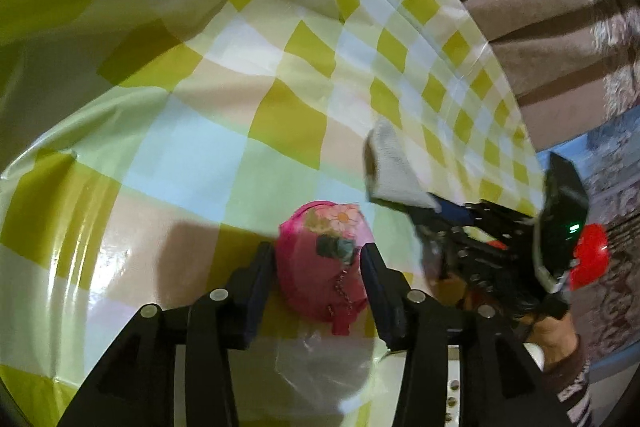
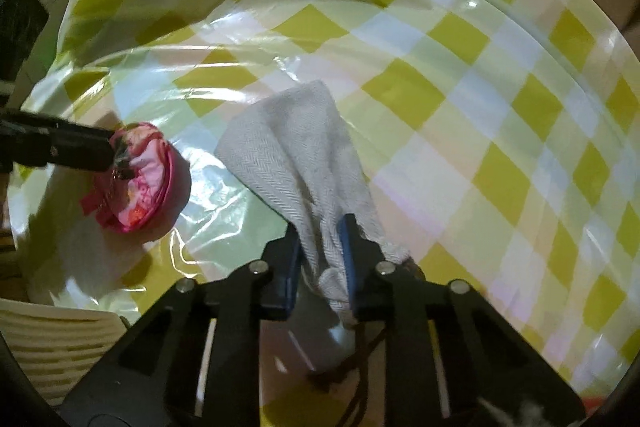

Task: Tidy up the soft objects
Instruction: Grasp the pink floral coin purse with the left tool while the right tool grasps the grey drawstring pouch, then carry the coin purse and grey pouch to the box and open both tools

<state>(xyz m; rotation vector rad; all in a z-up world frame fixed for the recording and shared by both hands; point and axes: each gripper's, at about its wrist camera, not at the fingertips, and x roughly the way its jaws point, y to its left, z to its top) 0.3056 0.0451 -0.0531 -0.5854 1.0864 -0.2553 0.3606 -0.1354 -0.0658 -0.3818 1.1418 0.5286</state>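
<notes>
A round pink floral pouch [image 1: 324,259] [image 2: 140,179] lies on the yellow-and-white checked tablecloth [image 1: 180,155]. My left gripper [image 1: 317,247] stands open around the pouch, one finger on each side, and the pouch rests on the cloth. One of its fingers [image 2: 60,147] reaches the pouch's top edge in the right wrist view. My right gripper [image 2: 322,225] [image 1: 424,203] is shut on a white herringbone cloth bag [image 2: 288,147] [image 1: 390,167]. The bag's body fans out ahead of the fingers. A brown drawstring [image 2: 352,359] hangs below the grip.
A white slatted basket [image 2: 52,347] sits at the table's near left edge. Brown upholstery [image 1: 540,27] and a patterned rug [image 1: 616,227] lie beyond the table's far edge. A person's hand [image 1: 556,339] holds the right gripper. The glossy tablecloth has folds and wrinkles.
</notes>
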